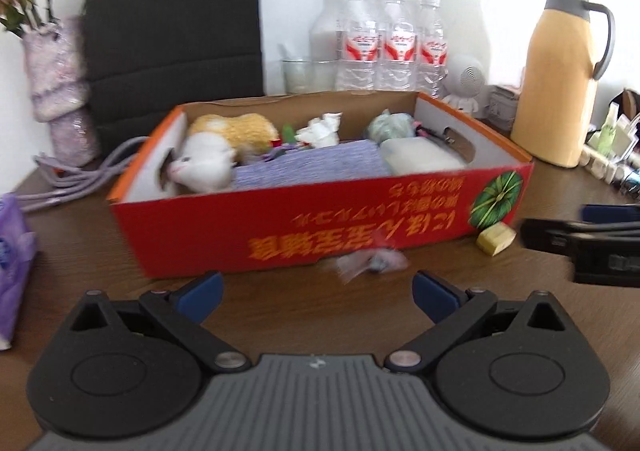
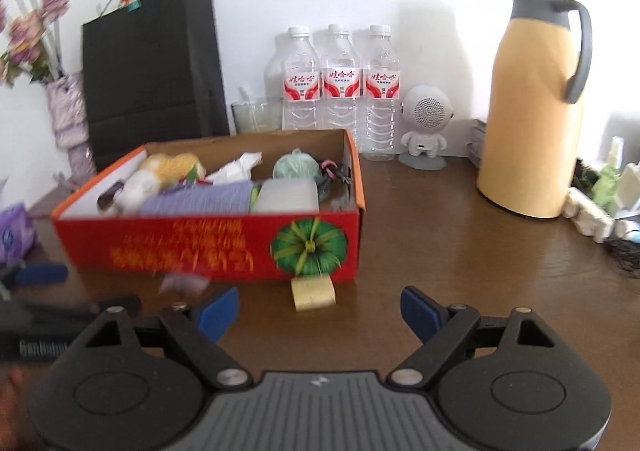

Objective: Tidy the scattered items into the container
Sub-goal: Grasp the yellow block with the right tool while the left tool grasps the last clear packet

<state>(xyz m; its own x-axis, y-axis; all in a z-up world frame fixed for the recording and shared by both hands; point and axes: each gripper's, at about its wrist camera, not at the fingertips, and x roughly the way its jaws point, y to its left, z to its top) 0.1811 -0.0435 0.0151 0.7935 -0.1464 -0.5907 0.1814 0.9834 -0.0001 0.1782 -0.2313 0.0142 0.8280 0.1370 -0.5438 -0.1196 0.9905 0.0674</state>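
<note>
The box [image 1: 320, 219], red cardboard with an open top, sits in the middle of the counter [image 2: 440, 251] and already holds most of the clutter: a plush toy [image 1: 208, 163] at its left end, a purple knitted piece [image 1: 308, 167] along the near wall, crumpled tissue [image 1: 320, 127] and a pale block [image 1: 420, 159] at the right. Packing them side by side seems to leave little free room, so whatever remains will likely have to go on top.

Two things lie outside, both against the near wall of the box: a small yellow block [image 2: 314, 291] below the green print at the right corner, and a blurred pinkish wrapper [image 1: 372, 261] nearer the middle. They rest just in reach of either hand, probably the last strays.

The left claw [image 1: 318, 297] is spread wide and empty, its fingers apart from everything, aimed roughly at the wrapper. The right claw [image 2: 320, 313] is likewise wide open and holds nothing, with the yellow block just ahead between its fingers' line.
</note>
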